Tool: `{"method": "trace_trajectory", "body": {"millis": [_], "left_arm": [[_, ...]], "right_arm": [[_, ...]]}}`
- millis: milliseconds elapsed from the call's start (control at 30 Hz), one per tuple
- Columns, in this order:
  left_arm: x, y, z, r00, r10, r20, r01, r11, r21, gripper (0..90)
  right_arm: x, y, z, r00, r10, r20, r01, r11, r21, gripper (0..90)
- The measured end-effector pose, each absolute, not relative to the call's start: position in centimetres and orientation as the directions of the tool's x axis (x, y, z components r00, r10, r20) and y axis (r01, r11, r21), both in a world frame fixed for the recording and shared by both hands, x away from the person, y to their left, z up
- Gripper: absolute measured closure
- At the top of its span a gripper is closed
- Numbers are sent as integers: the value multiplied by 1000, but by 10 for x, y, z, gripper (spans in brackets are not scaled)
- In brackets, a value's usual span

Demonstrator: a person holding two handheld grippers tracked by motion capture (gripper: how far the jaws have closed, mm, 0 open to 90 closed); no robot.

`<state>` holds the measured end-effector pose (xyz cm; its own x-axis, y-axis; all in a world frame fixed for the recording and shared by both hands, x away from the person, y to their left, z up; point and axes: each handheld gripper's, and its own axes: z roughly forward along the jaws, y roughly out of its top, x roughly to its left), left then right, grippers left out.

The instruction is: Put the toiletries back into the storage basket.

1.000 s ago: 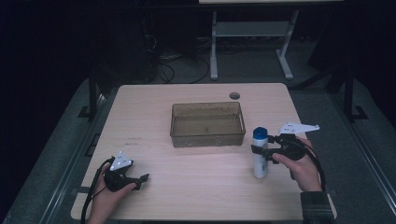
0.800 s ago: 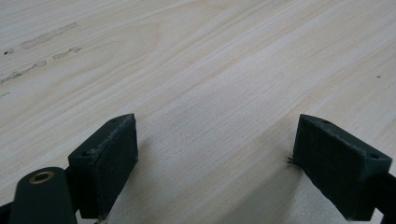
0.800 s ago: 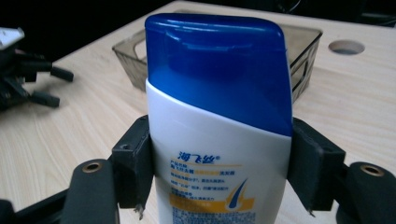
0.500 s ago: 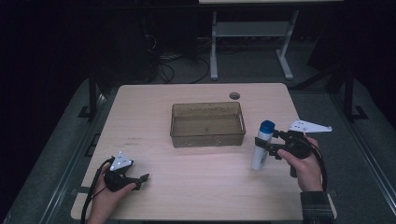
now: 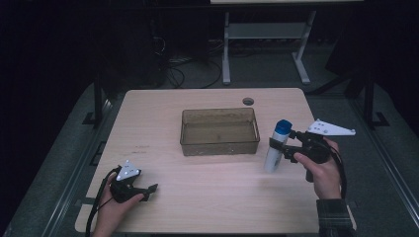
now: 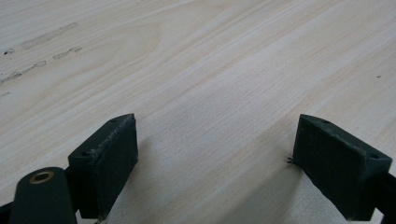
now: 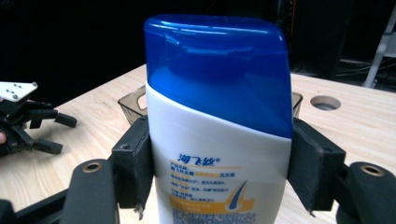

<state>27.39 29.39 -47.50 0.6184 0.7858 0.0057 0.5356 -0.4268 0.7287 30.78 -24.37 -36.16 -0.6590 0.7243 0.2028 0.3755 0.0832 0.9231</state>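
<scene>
Gripping a white shampoo bottle (image 5: 273,155) with a blue cap (image 5: 282,127), the right gripper (image 5: 278,146) has its fingers (image 7: 133,161) clamped on the bottle's two sides just below the cap. That bottle stands upright in the grip, just to the right of the clear brown bin (image 5: 220,132) at the middle of the counter (image 5: 163,108), and apart from it. From the right gripper view the bottle's label faces the camera, with the bin's rim (image 7: 128,100) showing behind it. Nearer the front left corner of the counter, the left gripper (image 5: 150,187) is in the person's left hand (image 5: 116,210), low over the bare wood, its fingers (image 6: 109,161) spread apart with nothing between them
</scene>
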Motion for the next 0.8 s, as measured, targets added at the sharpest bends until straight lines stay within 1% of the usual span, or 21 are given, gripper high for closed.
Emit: {"method": "trace_trajectory", "body": {"millis": [367, 800], "left_arm": [[274, 294, -475, 620, 785, 7, 537, -431, 726, 126], [274, 294, -475, 619, 785, 6, 537, -429, 727, 126]], "right_arm": [[316, -236, -347, -662, 727, 184, 339, 71, 938, 327], [332, -229, -332, -652, 739, 170, 319, 64, 946, 327]]}}
